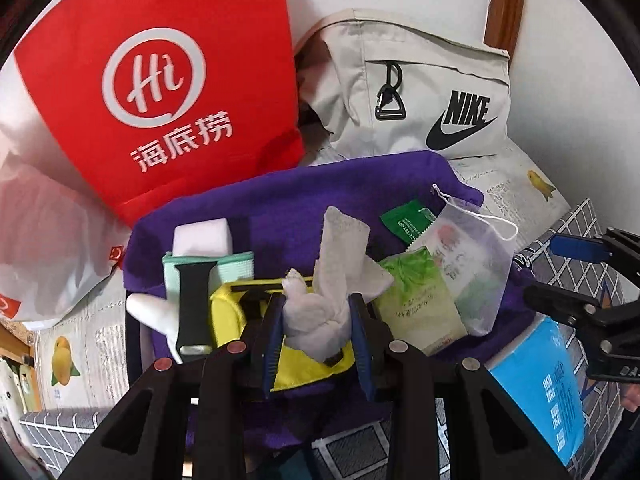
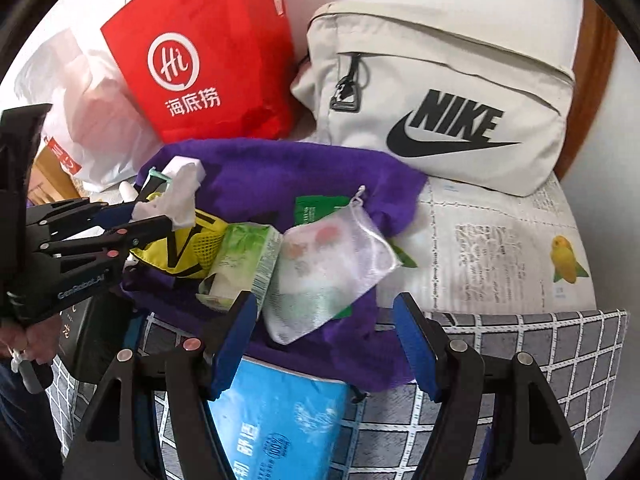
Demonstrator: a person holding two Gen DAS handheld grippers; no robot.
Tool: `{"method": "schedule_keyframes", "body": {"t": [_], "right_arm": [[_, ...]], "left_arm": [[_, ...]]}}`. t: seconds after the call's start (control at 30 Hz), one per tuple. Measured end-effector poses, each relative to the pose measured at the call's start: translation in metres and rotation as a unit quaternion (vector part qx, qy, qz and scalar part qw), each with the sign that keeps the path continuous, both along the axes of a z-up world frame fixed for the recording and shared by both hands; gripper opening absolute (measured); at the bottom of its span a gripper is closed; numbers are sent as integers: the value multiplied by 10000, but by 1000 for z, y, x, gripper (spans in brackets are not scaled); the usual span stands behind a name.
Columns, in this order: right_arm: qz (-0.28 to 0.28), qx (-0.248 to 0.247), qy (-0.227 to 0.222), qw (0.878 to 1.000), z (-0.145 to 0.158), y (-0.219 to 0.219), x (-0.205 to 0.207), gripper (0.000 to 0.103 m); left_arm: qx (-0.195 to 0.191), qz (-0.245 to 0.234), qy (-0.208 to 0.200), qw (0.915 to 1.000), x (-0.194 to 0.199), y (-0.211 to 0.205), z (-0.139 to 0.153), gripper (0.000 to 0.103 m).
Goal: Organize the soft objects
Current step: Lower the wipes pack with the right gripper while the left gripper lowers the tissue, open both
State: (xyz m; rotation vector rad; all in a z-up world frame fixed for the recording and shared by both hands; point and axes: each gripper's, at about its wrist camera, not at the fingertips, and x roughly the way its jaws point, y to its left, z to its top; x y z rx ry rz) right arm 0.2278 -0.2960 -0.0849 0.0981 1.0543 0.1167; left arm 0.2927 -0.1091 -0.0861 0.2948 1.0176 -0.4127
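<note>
Two left fingers (image 1: 264, 336) pinch crumpled tissue (image 1: 316, 312) between them.

Behind purple cloth (image 2: 280, 168), blocked by red bag (image 2: 208, 60) and beige backpack (image 2: 440, 92); right of it, open newspaper (image 2: 500, 240); on it, crowded with small items

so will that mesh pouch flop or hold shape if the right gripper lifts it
The mesh pouch would probably sag: thin see-through fabric, loosely filled. Likely light. Its drawstring may dangle or snag. The right gripper is open over it.
</note>
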Motion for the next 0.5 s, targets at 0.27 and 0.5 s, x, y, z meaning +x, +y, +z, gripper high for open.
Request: {"method": "schedule_keyframes", "body": {"t": [0.27,0.5], "right_arm": [[11,34,-7,10000,-4,-4,-5,70],[-27,28,-14,10000,-6,-7,-8,70]], "left_arm": [[370,-68,34,9993,10,-15,-15,33],[216,-37,48,9997,9,-15,-9,71]]}}
